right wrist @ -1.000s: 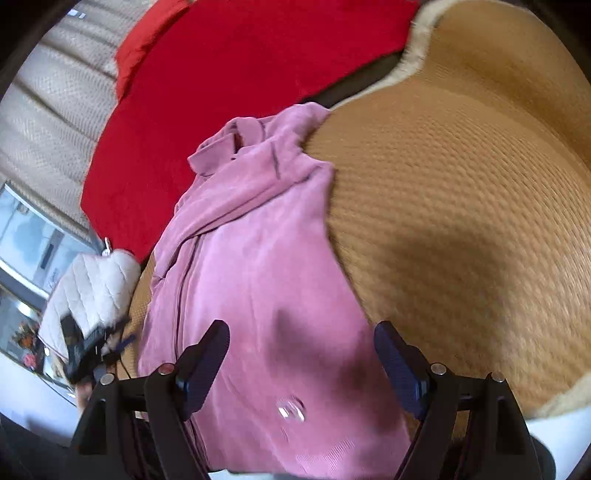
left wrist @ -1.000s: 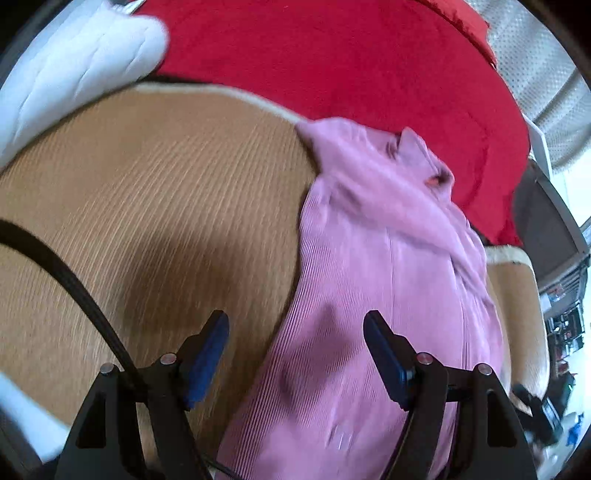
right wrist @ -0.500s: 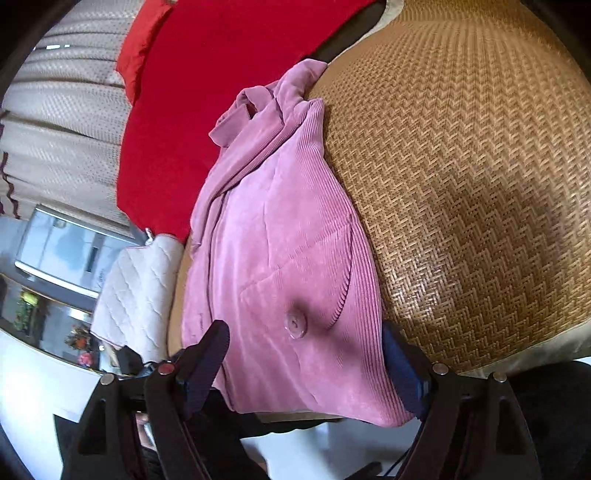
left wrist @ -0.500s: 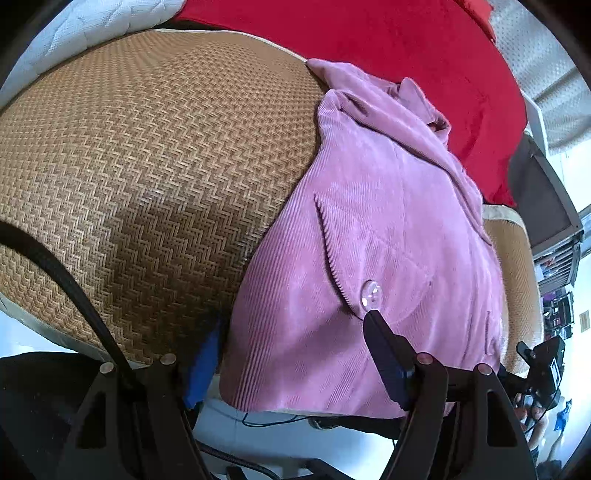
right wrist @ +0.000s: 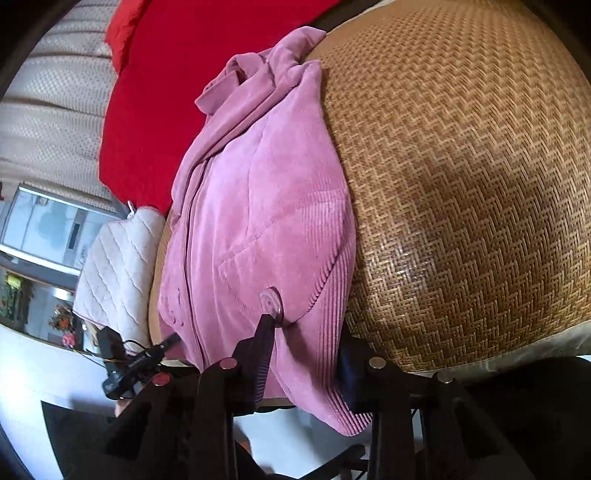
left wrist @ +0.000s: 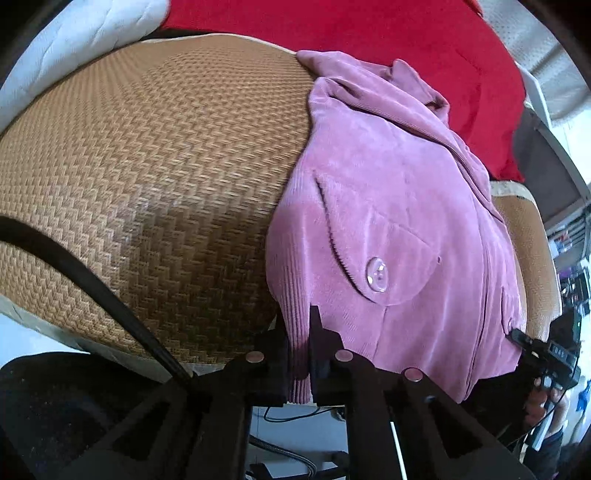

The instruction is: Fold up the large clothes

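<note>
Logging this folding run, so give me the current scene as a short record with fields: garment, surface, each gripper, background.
garment: pink corduroy jacket, partly folded lengthwise, collar at the far end, clear button on its pocket flap
surface: woven mat, jacket hem hanging over its near edge
left gripper: shut on the jacket's ribbed hem corner
right gripper: jaws closing, the opposite hem corner between them
background: red blanket beyond the collar; white quilted pad beside the mat

Ribbed pink corduroy jacket (left wrist: pixel 388 206) on a glossy woven rattan mat (left wrist: pixel 147 166)
</note>
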{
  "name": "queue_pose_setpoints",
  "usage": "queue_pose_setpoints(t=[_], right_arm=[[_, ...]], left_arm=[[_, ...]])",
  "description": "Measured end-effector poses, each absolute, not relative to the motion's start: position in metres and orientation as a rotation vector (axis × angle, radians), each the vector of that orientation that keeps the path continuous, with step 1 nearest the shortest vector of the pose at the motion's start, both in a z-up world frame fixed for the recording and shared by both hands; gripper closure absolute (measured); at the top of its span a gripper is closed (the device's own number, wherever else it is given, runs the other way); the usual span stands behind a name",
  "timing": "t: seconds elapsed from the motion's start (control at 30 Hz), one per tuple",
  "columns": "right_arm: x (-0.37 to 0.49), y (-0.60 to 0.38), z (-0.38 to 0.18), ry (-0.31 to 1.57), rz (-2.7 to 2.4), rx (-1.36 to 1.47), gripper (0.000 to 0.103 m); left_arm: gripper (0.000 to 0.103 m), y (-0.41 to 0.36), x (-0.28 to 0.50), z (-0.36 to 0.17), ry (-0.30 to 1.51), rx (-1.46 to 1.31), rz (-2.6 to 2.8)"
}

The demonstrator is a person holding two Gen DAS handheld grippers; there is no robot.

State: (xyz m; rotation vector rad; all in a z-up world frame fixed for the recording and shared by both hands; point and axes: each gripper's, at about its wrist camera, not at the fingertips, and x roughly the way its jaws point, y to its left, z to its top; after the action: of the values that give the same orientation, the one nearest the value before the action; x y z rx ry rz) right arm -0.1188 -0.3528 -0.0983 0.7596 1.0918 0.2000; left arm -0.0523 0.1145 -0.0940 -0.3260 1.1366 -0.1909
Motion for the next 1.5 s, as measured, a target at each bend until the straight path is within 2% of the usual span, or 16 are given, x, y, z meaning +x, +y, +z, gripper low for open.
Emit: queue_pose_setpoints(t=[0.03,0.07,0.1,0.17,0.23,0.27,0.3,0.57,0.73,0.9,1.03,1.2,1.33,1.5], right_arm=[[-0.117,-0.351,-0.098,1.097,0.196,0.753,0.065],[-0.116,-0.348,-0.098,1.094,0.212,0.754,0.056],[-0.116,-0.347,-0.097,1.086,0.234,0.765,0.041],[-0.113,-0.341,-0.096,1.086,0.243,0.747,0.038],[-0.112,-0.337,-0.095,1.096,0.222,0.717,0.044],[-0.111,-0.336,-0.095,1.11,0.204,0.71,0.07],[-0.107,-0.331,-0.098,1.121,0.202,0.727,0.09],[-0.117,-0.323,-0.065,1.044,0.277,0.73,0.092],[-0.115,-0.325,-0.081,1.095,0.248,0.742,0.093],[-0.118,-0.328,-0.052,1.003,0.292,0.728,0.095],[-0.111,-0.325,-0.068,1.058,0.276,0.745,0.095],[-0.122,-0.328,-0.065,1.032,0.282,0.785,0.096],[-0.124,-0.339,-0.077,1.068,0.272,0.819,0.096],[-0.129,-0.333,-0.054,1.01,0.284,0.794,0.097]], left_arm=[[0.094,0.114,-0.051,-0.094,1.137,-0.322,-0.181],[0.094,0.112,-0.049,-0.095,1.14,-0.322,-0.175],[0.094,0.109,-0.047,-0.098,1.149,-0.327,-0.168],[0.093,0.105,-0.049,-0.103,1.153,-0.353,-0.163],[0.093,0.105,-0.056,-0.1,1.142,-0.345,-0.165],[0.095,0.106,-0.059,-0.098,1.136,-0.338,-0.168],[0.095,0.107,-0.063,-0.095,1.127,-0.329,-0.17],[0.096,0.115,-0.076,-0.043,0.998,-0.381,-0.19],[0.096,0.123,-0.074,-0.064,1.071,-0.356,-0.162],[0.096,0.124,-0.074,-0.028,0.932,-0.38,-0.201],[0.096,0.12,-0.06,-0.048,1.022,-0.37,-0.182],[0.096,0.123,-0.074,-0.031,0.938,-0.36,-0.201],[0.096,0.121,-0.061,-0.043,0.981,-0.372,-0.188],[0.096,0.115,-0.062,-0.037,0.938,-0.335,-0.189]])
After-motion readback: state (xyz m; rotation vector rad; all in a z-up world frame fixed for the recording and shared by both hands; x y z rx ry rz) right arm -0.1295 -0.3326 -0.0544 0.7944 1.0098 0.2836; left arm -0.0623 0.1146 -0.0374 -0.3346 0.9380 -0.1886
